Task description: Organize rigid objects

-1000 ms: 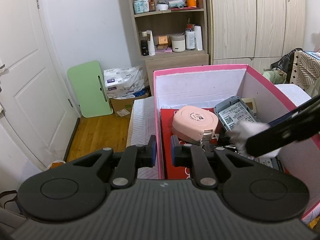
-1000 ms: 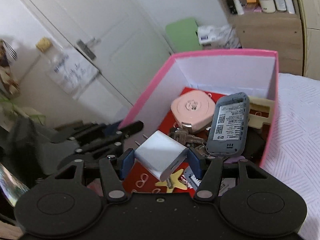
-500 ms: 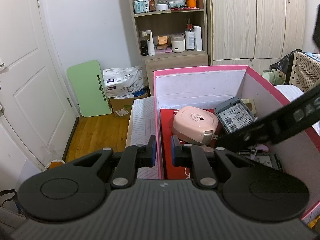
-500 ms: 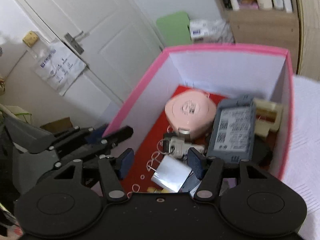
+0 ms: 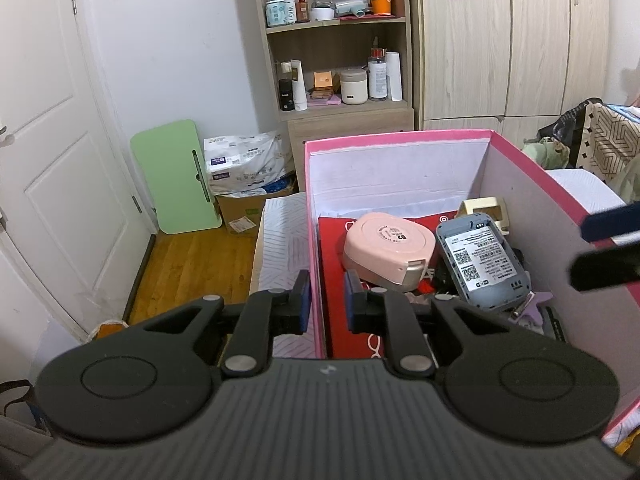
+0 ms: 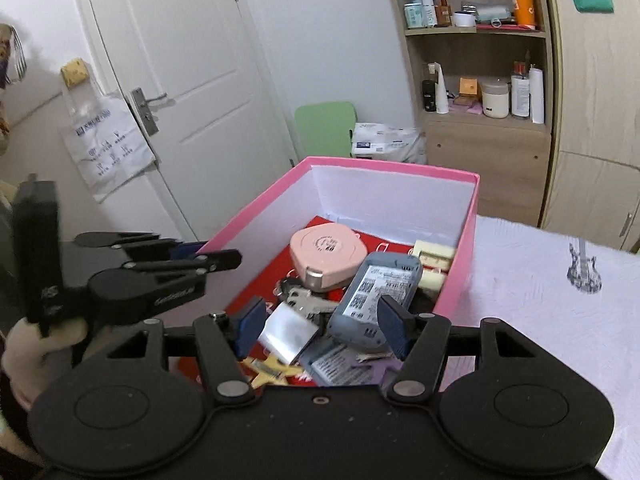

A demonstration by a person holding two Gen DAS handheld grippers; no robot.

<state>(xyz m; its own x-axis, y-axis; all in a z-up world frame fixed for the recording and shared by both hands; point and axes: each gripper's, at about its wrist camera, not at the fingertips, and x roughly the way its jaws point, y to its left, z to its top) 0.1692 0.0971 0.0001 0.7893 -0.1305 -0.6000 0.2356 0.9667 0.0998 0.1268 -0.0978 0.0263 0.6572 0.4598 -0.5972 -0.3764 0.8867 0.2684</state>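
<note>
Two grippers at one pink box (image 6: 256, 216), which sits on a white bedcover (image 6: 540, 300).

Left to right, right wrist view: left gripper (image 6: 188, 250) at the box's left wall. In its own camera the fingers straddle that wall (image 5: 314, 280), one pad outside, one inside, jaws nearly together on the cardboard. Judged: it is steadying the box, not carrying anything.

Box contents, left to right: a white charger block (image 6: 286, 334) lying on the red floor of the box; a bunch of keys (image 6: 304, 298) just behind it; a pink round case (image 6: 326, 254) further back; a grey device with a barcode label (image 6: 376, 296) leaning on the pile; a cream-coloured part (image 6: 432, 264) against the right wall. Small bits, a yellow star shape (image 6: 268, 368) and something purple, lie along the near edge, partly hidden.

Right gripper (image 6: 320, 322) hovers above the near end of the box, jaws well apart, nothing between the pads; the charger block lies below them, free.

Progress, judged: several hard items are already in the box, so the collecting is well on. Whether more items wait outside cannot be told; the visible stretch of bedcover shows none.
</note>
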